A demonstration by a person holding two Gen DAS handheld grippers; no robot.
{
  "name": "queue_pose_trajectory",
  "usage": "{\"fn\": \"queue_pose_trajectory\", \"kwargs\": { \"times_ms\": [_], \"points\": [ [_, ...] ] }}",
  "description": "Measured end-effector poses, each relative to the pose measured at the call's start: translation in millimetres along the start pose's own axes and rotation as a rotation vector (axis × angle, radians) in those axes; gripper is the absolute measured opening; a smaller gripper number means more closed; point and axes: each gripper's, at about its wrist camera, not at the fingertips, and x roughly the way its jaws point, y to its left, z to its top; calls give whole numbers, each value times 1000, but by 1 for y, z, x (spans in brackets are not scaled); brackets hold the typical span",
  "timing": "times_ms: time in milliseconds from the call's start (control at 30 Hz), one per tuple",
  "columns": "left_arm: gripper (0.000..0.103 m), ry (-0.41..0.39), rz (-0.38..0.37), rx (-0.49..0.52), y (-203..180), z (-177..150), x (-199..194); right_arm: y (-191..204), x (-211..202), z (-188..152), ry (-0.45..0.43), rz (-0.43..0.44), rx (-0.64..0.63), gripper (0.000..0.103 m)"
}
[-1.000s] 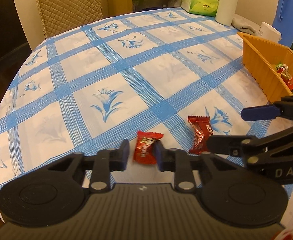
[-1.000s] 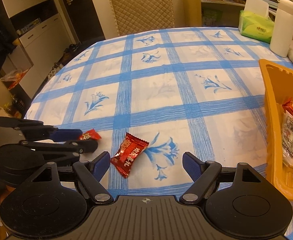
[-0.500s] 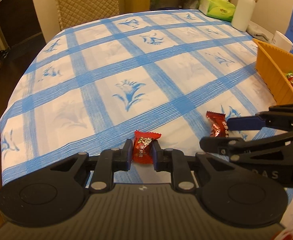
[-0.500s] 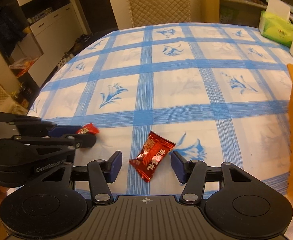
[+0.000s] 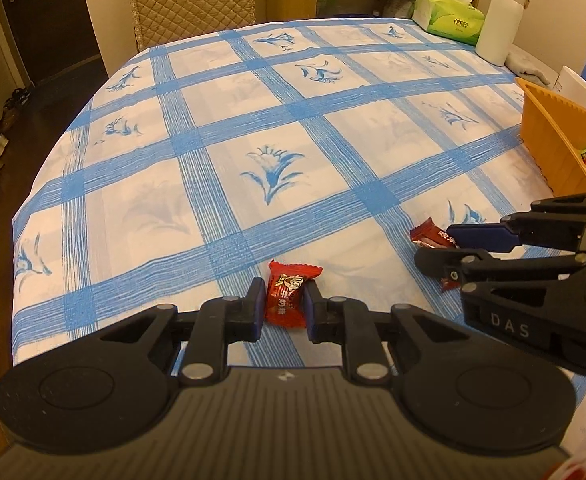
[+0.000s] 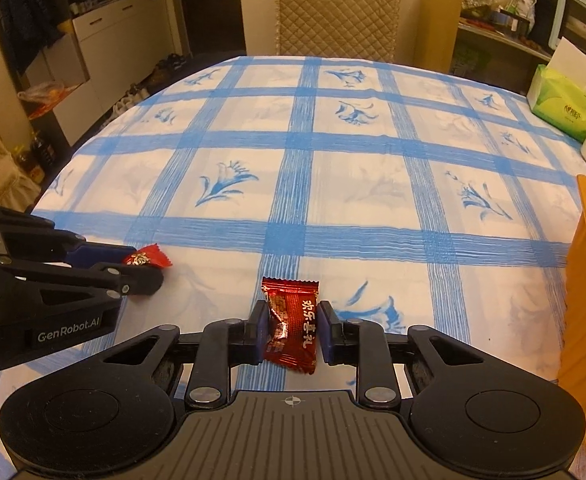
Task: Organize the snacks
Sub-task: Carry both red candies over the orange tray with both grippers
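Table (image 5: 293, 128), blue-checked cloth: work surface, bare of loose snacks as far as both views show, apart from the two in my fingers.

Orange basket (image 5: 549, 140), at my right edge of the table: destination, as I judge it. Several wrapped snacks already lie inside; those count as done. Its far end runs out of view, so I cannot give a full count.

My right gripper (image 6: 291, 326): jaws closing onto the dark red candy (image 6: 293, 320), pads against both sides of the wrapper. The candy sits low over the cloth, near the basket; whether it has left the cloth I cannot tell.

My left gripper (image 5: 283, 306): clamped on the bright red candy (image 5: 287, 298), which stands pinched between the pads, just above or on the cloth, further from the basket.

Outstanding, by my reckoning: lift both candies, carry them to the basket, release. Two pieces gripped, none of the two yet delivered; the task looks near its end.
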Motion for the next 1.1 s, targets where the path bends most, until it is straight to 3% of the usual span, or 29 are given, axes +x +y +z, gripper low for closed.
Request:
{"fn": "queue_pose_trajectory", "kwargs": {
  "times_ms": [667,1100],
  "points": [
    [18,28,-27,-25,-32,-33,-29,-5,-39,-43,51,76,9,26],
    [18,-50,-111,5,-94,-29,-84,-52,-120,-66,-35,103,116,26]
  ]
}}
